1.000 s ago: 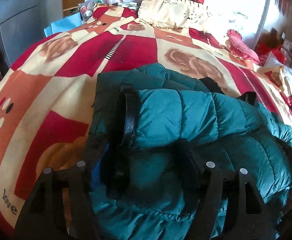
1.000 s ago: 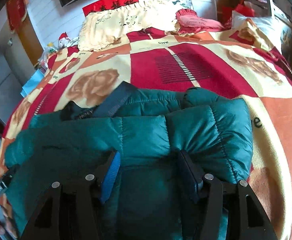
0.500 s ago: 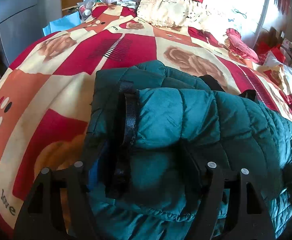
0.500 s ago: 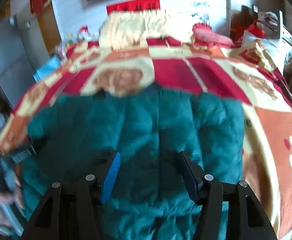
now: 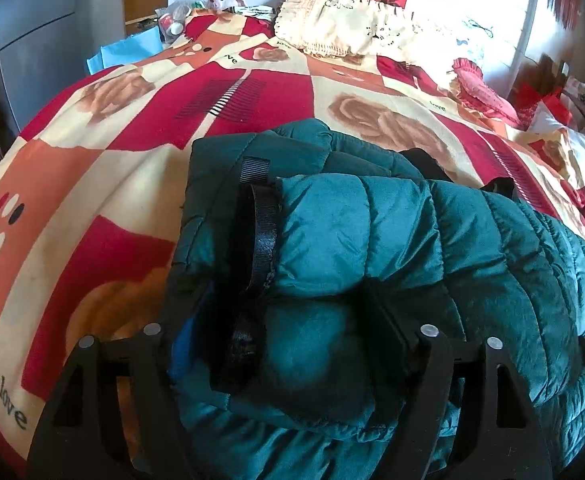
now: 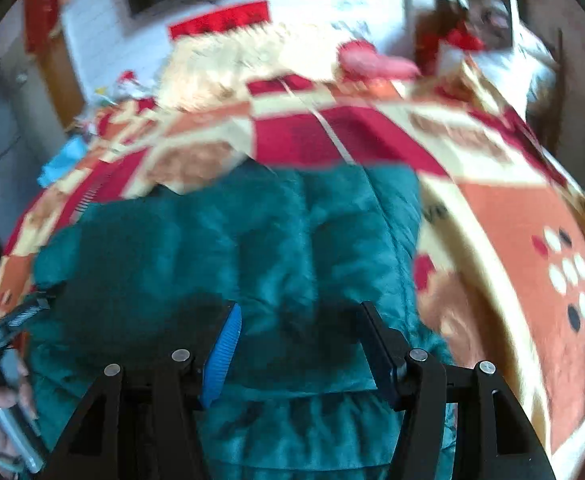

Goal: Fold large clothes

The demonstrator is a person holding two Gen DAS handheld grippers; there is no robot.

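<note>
A teal puffer jacket (image 5: 392, 240) lies folded on the bed, with a black strap (image 5: 264, 232) at its left edge. My left gripper (image 5: 288, 320) has its jaws wide apart with a thick roll of the jacket between them, the fingers sunk into the fabric. In the right wrist view the jacket (image 6: 252, 240) lies flat below my right gripper (image 6: 298, 332), which is open and above the fabric. That view is blurred. The left gripper and the hand that holds it (image 6: 0, 412) show at its lower left.
The bed carries a red, orange and cream blanket (image 5: 92, 184) with rose prints. A cream pillow (image 5: 344, 28) and a pink cushion (image 5: 480, 88) lie at the head. A grey cabinet (image 5: 28, 32) stands at left. Clutter sits by the far bedside.
My right gripper has let go of the jacket fold and lifted back; the fold now lies flat. My left gripper has stayed in the jacket's left edge.
</note>
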